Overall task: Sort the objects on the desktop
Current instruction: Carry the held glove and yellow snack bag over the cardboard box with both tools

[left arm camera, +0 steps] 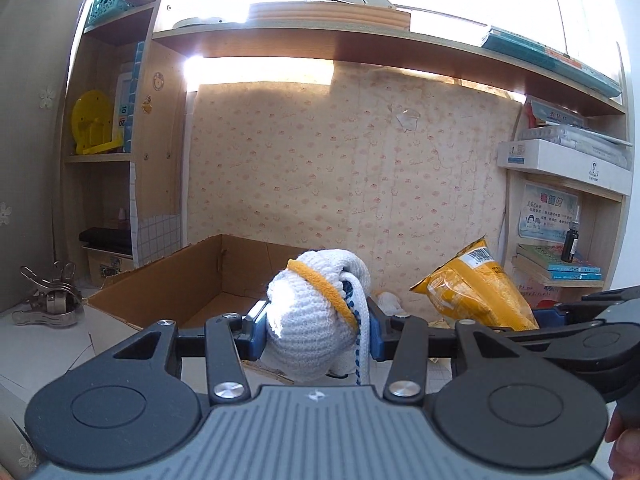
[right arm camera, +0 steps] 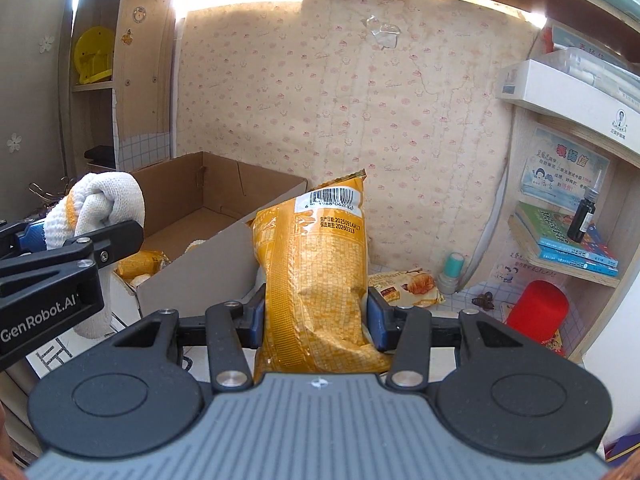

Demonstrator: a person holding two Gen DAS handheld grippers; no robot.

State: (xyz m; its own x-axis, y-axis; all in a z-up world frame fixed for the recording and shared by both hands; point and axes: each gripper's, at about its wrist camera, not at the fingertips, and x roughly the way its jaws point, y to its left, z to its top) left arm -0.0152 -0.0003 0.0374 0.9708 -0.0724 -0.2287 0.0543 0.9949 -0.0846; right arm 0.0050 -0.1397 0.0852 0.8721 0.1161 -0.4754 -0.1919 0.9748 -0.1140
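A yellow wheel stands on the left shelf; a dark bottle stands on stacked books at right.

A domestic study corner was observed. The rear wall was covered with patterned wallpaper, and wooden shelving was fitted above and to both sides. Stacked books, a child's certificate poster, a small dark bottle and a yellow plastic toy were noted on the shelves. A curtain with embroidered flowers was seen at the left.
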